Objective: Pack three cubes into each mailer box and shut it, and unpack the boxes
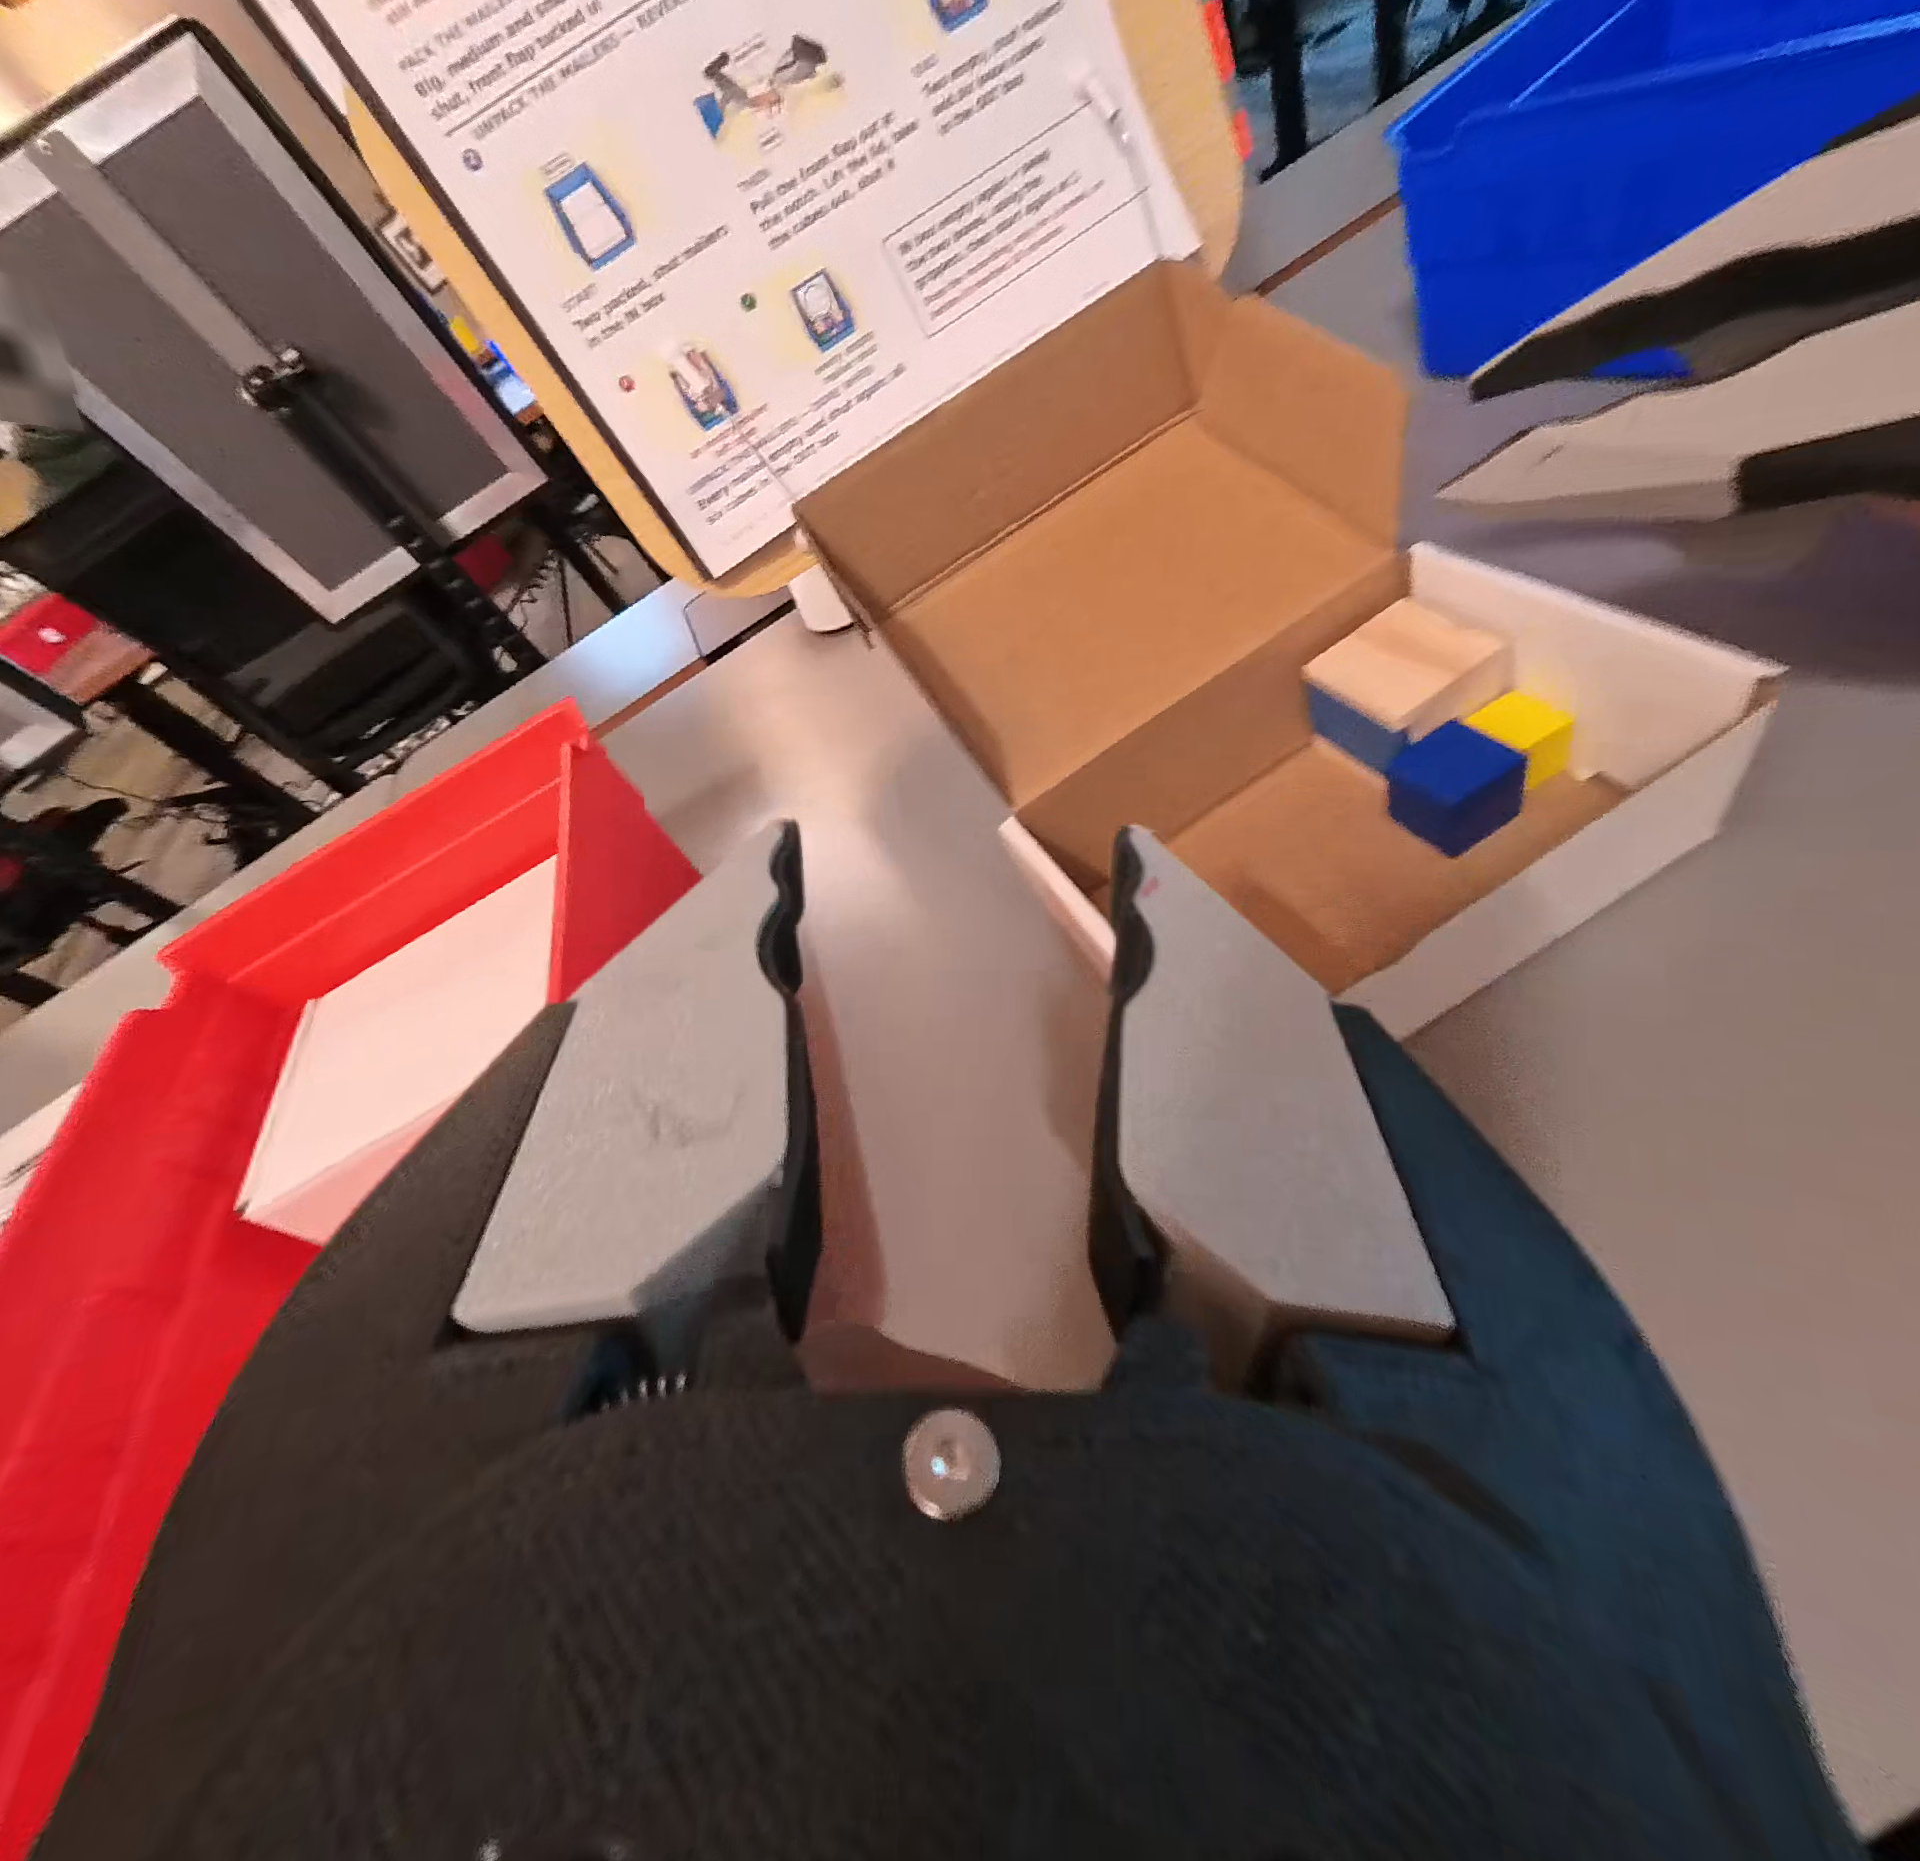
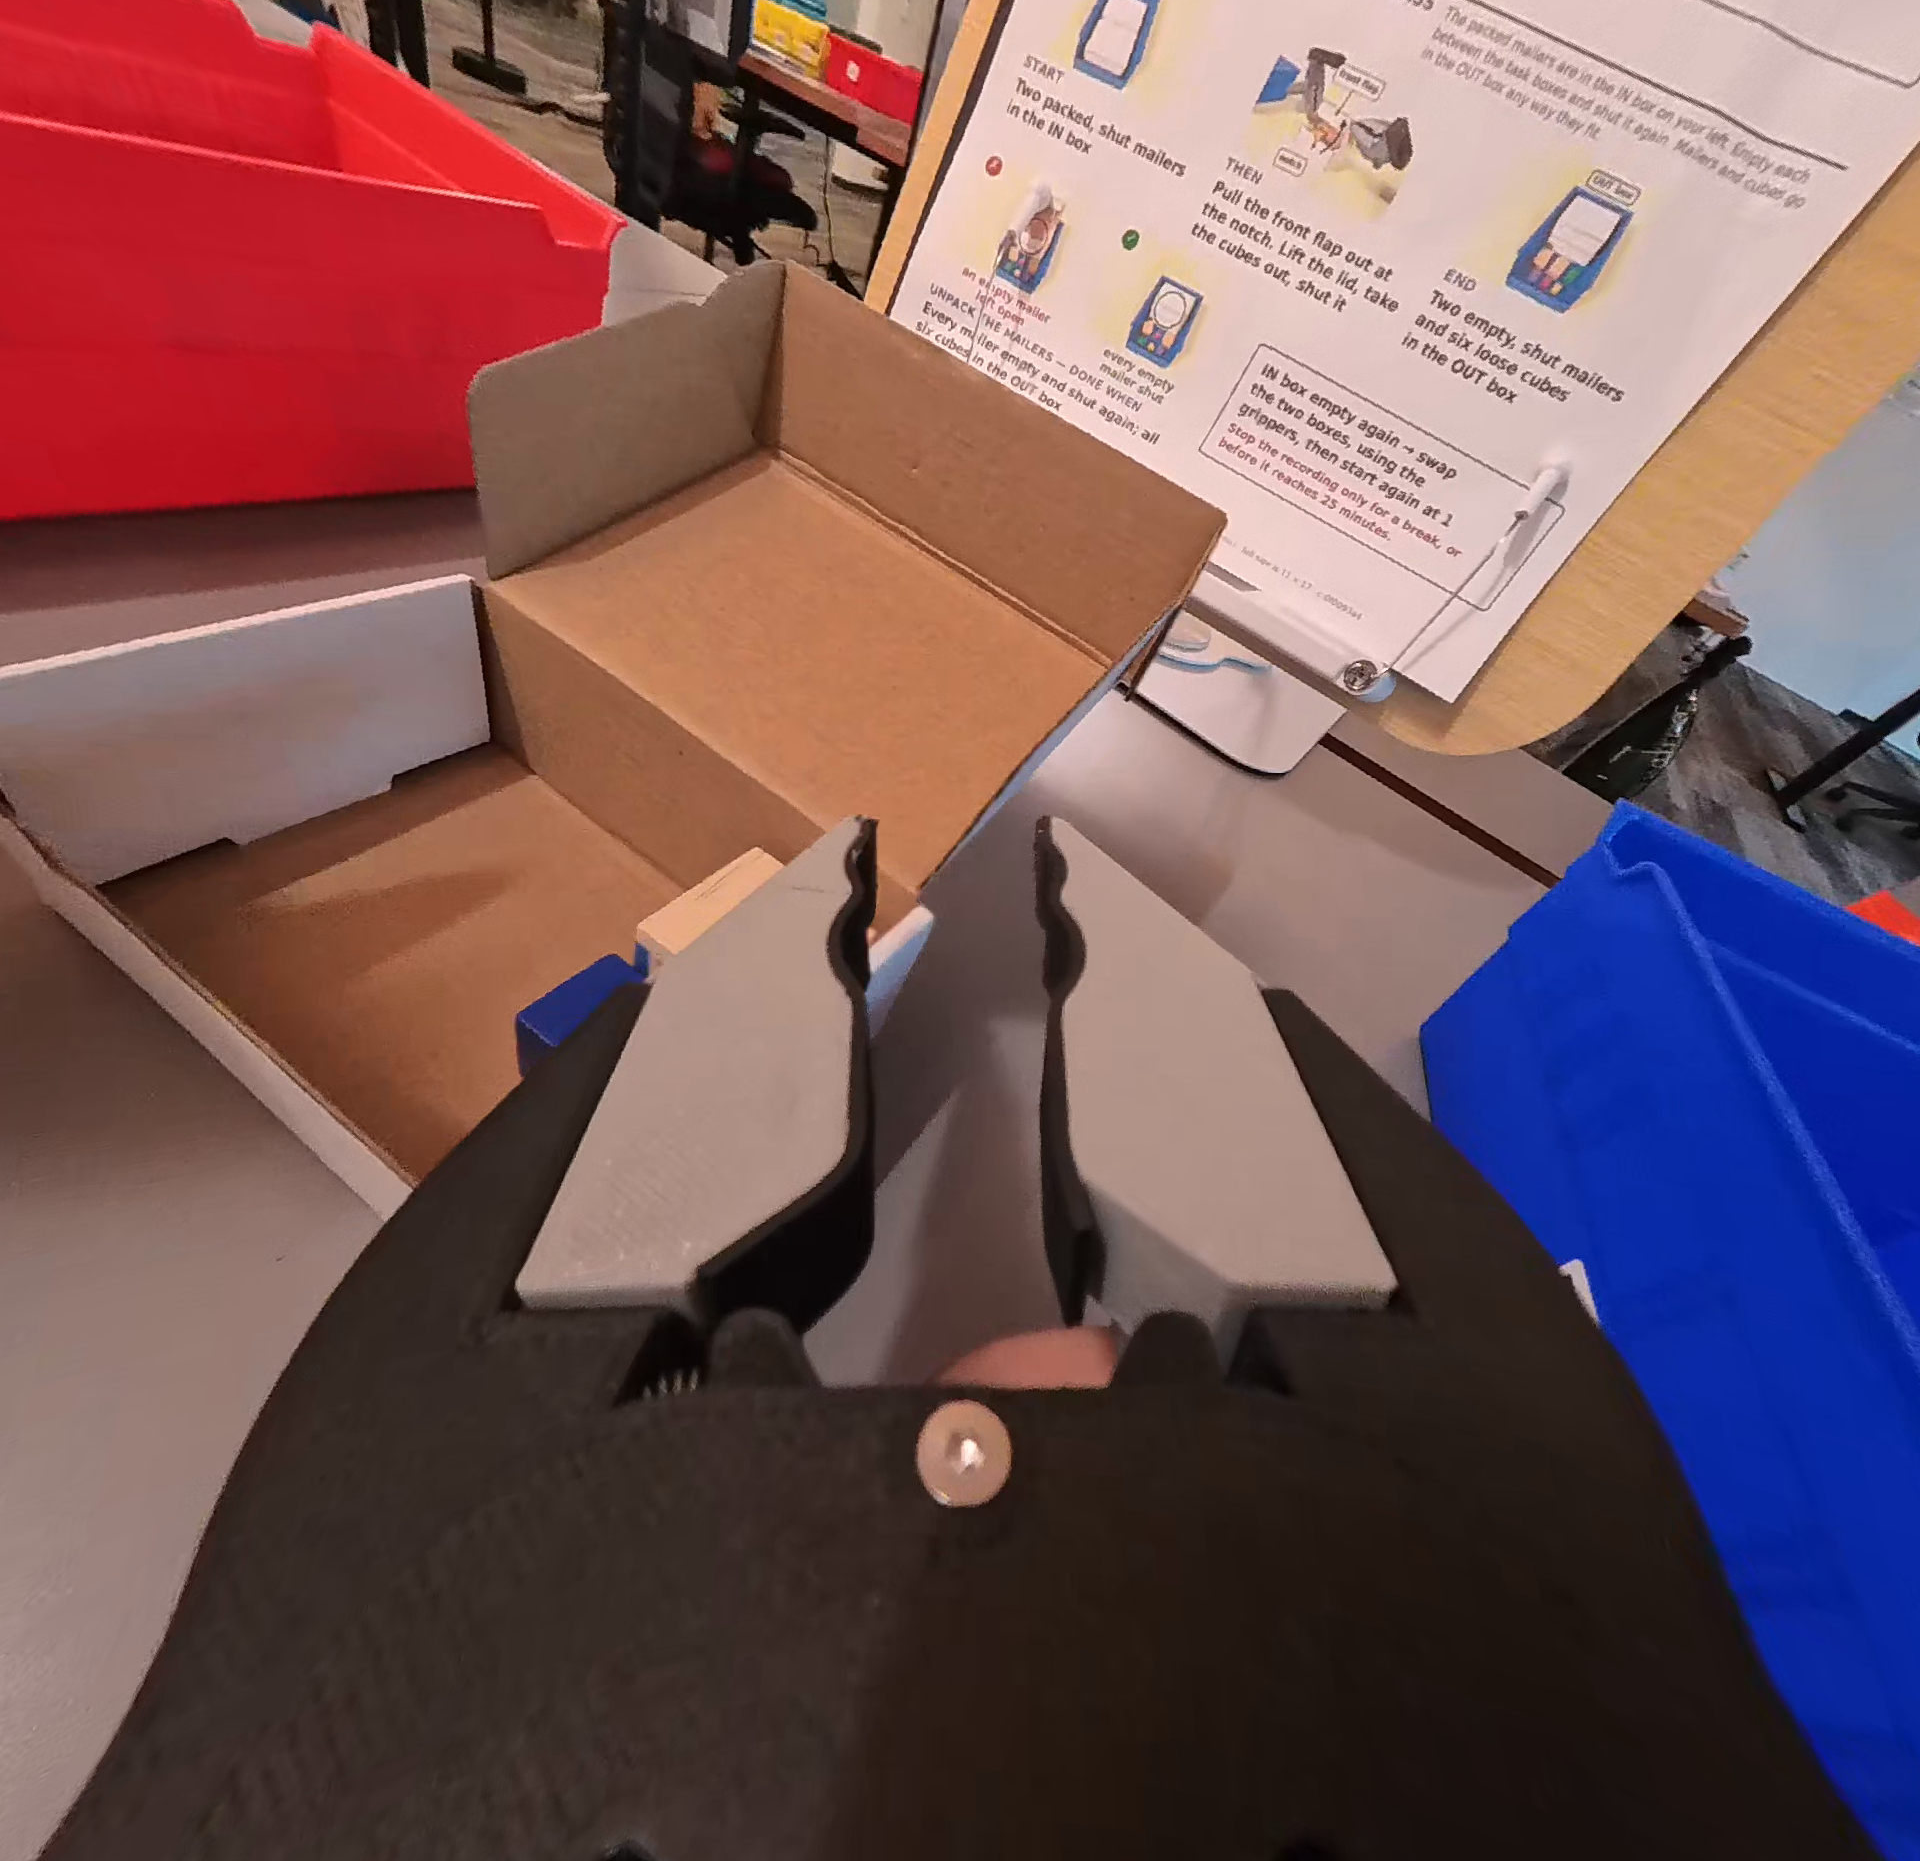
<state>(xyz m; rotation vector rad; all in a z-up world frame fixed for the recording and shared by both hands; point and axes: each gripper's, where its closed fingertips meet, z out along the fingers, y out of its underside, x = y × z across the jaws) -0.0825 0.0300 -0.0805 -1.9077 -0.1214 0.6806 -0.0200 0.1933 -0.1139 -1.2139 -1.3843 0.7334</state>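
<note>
1. Our left gripper hovers over the grey table with its fingers spread wide and nothing between them.
2. Ahead of its right fingertip and a little to the right sits the open mailer box, white outside and brown inside, its lid tilted back away from us.
3. In the box's far right part, well beyond our left fingers, we see three cubes: a large pale one with a blue side, a small dark blue one in front of it, and a small yellow one just beside the blue.
4. Left of our left fingers lies the red bin, holding a shut white mailer.
5. Our right gripper has its fingers moderately apart, gripping nothing; in the left wrist view it shows blurred at the upper right.
6. Our right gripper's left finger lies over the box's near right corner, hiding most of the cubes; only a pale edge and a blue corner peek out to its left.
7. The blue bin stands right of our right fingers, and an instruction sheet on a board stands beyond the fingertips.
</note>
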